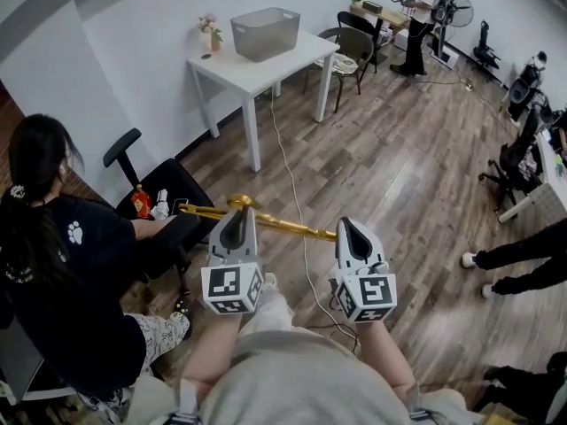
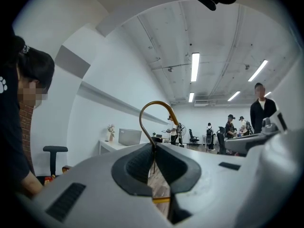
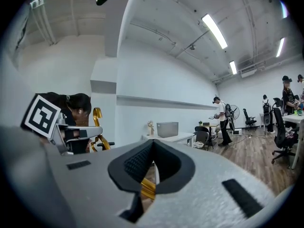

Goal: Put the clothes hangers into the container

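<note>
Here, in the head view, a person's arms reach forward, a gripper in each hand. The left gripper [image 1: 234, 230] and the right gripper [image 1: 353, 235] are side by side and level, carrying one gold clothes hanger [image 1: 283, 227] that runs crosswise between them above a wood floor [image 1: 399, 175]. The hanger's hook [image 1: 239, 202] sits at the left gripper's tip. The grey container [image 1: 264, 32] stands well apart from them, on a white table [image 1: 266, 69] against the far wall. A seated person [image 1: 62, 264] in dark clothes is close by on the left. In the left gripper view, the left gripper's [image 2: 153, 148] jaws are closed tight on the hanger's thin neck, and the gold hook [image 2: 151, 107] curves up above them; the container [image 2: 129, 137] on the table [image 2: 111, 146] shows small and far off, just left of the hook. In the right gripper view, the right gripper's [image 3: 153, 163] jaws are clamped on the hanger's gold bar [image 3: 147, 188], which runs between the dark pads. To the left, the left gripper's marker cube [image 3: 42, 116] and the hook [image 3: 97, 114] are visible, and the container [image 3: 167, 129] sits on the table [image 3: 175, 137] far ahead, just above the jaws.
</note>
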`<state>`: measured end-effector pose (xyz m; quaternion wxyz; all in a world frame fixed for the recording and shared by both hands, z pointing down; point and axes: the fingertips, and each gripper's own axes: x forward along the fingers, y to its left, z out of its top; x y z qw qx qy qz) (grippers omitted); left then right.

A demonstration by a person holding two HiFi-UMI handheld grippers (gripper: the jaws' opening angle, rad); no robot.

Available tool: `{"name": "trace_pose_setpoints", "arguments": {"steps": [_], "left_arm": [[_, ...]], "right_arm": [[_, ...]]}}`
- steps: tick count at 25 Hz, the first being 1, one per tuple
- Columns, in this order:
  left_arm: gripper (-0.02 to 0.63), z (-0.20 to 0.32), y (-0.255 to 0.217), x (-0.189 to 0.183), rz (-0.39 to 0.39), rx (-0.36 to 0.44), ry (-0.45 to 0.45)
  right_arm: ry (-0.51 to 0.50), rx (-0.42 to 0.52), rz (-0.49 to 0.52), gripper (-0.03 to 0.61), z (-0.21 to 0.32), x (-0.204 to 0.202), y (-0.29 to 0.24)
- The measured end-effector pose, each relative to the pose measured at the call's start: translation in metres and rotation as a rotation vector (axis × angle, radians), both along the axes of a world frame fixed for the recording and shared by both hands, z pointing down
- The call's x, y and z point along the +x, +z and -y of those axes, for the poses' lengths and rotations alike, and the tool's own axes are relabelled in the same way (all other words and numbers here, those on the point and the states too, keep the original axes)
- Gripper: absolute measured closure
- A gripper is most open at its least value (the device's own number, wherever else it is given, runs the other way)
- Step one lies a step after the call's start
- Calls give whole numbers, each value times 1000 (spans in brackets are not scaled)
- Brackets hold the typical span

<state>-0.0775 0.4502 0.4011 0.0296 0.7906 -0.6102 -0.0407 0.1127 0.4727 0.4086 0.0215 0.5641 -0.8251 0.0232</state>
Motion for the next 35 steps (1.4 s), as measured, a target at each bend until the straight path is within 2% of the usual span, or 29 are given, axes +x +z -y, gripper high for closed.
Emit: {"name": "trace_pose_setpoints", "arguments": {"steps": [13,35], "left_arm": [[592,67,1,25,-2,13,30],[592,311,-19,-11,-33,33,20]], "right_arm": [[31,-8,35,584,60,28,7],[40,31,13,584,308,-5,-25]]}}
